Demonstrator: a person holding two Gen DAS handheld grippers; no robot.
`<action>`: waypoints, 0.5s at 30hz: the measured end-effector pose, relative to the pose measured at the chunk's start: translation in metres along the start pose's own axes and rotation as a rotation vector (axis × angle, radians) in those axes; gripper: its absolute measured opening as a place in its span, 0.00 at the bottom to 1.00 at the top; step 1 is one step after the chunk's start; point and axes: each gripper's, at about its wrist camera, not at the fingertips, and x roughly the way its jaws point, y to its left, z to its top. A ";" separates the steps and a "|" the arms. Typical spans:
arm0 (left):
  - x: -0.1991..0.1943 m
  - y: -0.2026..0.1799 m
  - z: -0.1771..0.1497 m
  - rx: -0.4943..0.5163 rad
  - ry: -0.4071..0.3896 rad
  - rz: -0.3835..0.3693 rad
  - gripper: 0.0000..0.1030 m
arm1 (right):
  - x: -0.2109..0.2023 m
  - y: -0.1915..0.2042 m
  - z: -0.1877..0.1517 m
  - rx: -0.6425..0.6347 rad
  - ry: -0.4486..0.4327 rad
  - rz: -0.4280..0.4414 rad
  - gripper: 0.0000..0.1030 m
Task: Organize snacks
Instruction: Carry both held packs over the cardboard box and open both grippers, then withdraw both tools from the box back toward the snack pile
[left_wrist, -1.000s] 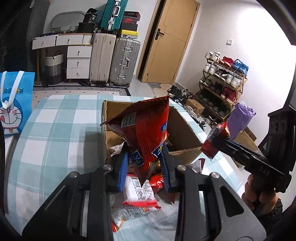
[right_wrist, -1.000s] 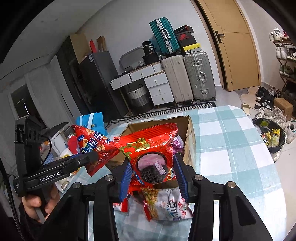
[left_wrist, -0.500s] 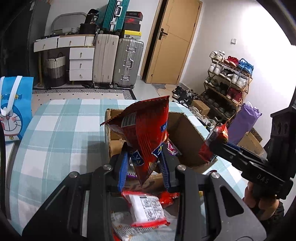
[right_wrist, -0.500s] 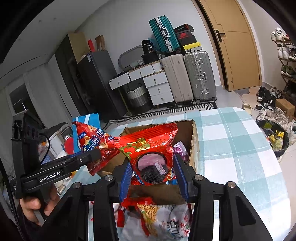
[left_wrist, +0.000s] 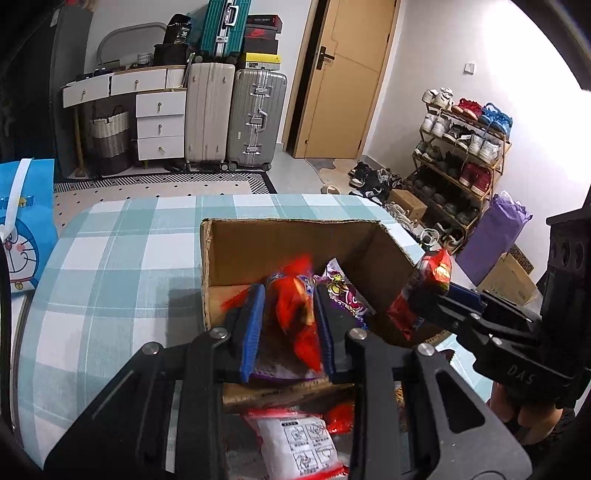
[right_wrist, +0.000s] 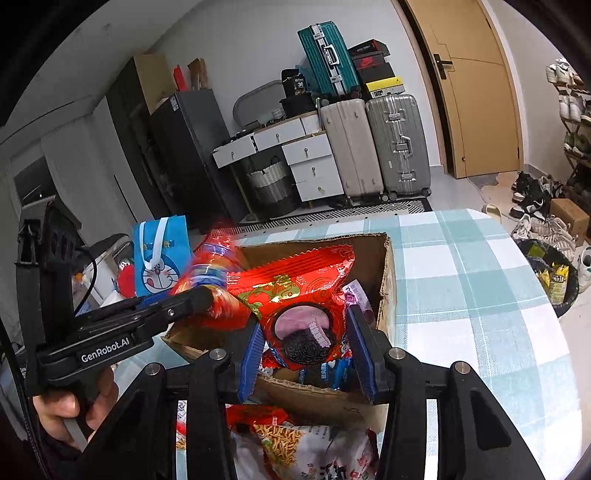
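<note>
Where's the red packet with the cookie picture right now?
The cookie packet is clamped in the right gripper, just above the near edge of the cardboard box. The left gripper holds another red packet beside it.

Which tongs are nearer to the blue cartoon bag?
Left. The left tongs, shut on a red snack bag, sit beside the blue cartoon bag; the right tongs are farther, over the cardboard box.
</note>
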 end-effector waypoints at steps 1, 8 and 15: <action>0.002 -0.001 0.000 0.003 0.003 0.000 0.23 | 0.002 -0.001 0.000 -0.001 0.003 -0.005 0.43; 0.012 0.004 -0.004 -0.011 0.028 0.012 0.23 | 0.012 -0.006 -0.001 0.005 0.029 -0.004 0.43; -0.008 0.011 -0.013 -0.026 0.008 0.023 0.61 | -0.001 -0.001 -0.002 -0.026 0.013 -0.019 0.66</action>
